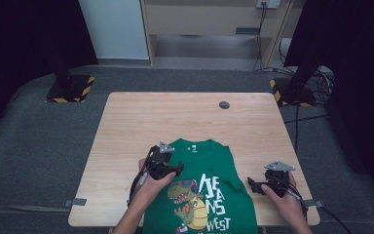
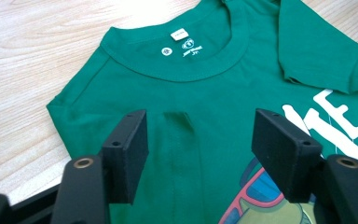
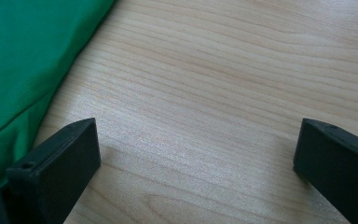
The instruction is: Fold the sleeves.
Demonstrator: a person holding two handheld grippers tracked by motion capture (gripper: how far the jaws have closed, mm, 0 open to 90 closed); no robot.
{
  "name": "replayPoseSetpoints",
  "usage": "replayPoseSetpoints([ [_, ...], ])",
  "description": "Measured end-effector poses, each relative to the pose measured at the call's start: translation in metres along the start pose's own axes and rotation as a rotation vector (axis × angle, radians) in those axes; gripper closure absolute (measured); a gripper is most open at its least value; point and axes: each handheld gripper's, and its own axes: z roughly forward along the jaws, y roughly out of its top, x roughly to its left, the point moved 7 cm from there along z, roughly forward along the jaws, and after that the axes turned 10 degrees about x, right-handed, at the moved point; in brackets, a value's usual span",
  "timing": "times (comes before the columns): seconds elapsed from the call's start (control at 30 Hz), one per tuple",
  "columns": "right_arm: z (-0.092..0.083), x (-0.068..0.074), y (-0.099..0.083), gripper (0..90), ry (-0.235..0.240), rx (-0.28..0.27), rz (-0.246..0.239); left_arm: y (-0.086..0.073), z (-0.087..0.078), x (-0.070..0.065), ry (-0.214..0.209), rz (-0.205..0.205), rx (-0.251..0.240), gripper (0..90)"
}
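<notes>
Green cotton, soft and slightly wrinkled, is what the high view shows at the near edge of the table (image 1: 126, 126): a T-shirt (image 1: 209, 161) lies flat on the pale wood, collar toward the far side, with a cartoon dinosaur print (image 1: 189, 202) and white letters on the chest. The left gripper (image 1: 175, 169) sits over the shirt's left shoulder area, held by a hand that comes in from below. The right gripper (image 1: 252, 184) rests on bare wood just beside the shirt's right edge. A small dark round disc (image 1: 224, 105) lies well apart, near the far edge.

From the left gripper view, the two black, blocky jaws stand moderately apart above the fabric, with nothing pinched between them. A small raised crease (image 2: 177, 122) in the cloth lies between them, below the ribbed collar (image 2: 177, 70) with its white label (image 2: 179, 33).

From the right gripper view, the jaws are wide apart over smooth wood grain, holding nothing. The shirt's green edge lies at the left, next to the left jaw.
</notes>
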Motion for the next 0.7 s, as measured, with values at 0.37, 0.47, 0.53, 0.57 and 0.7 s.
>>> replayPoseSetpoints([
  [0.37,0.0000,-0.0001,0.0001,0.5,0.000,0.000,-0.001,-0.0026,0.0000,-0.0035,-0.026,0.001,-0.004,21.8],
  [0.47,0.0000,0.0000,0.0000,0.5,-0.002,0.001,0.001,-0.0037,0.0003,-0.0042,-0.007,0.005,0.000,13.0],
  [0.53,-0.0002,0.0001,-0.0002,0.5,-0.002,0.002,0.001,-0.0043,-0.0007,-0.0046,-0.003,0.006,-0.001,9.9],
  [0.57,-0.0003,0.0001,-0.0002,0.5,-0.002,0.002,0.000,-0.0047,-0.0015,-0.0049,-0.005,0.008,-0.004,9.1],
  [0.7,-0.0009,0.0000,-0.0007,0.5,-0.004,0.007,0.000,-0.0085,-0.0057,-0.0045,0.000,0.014,-0.002,5.4],
])
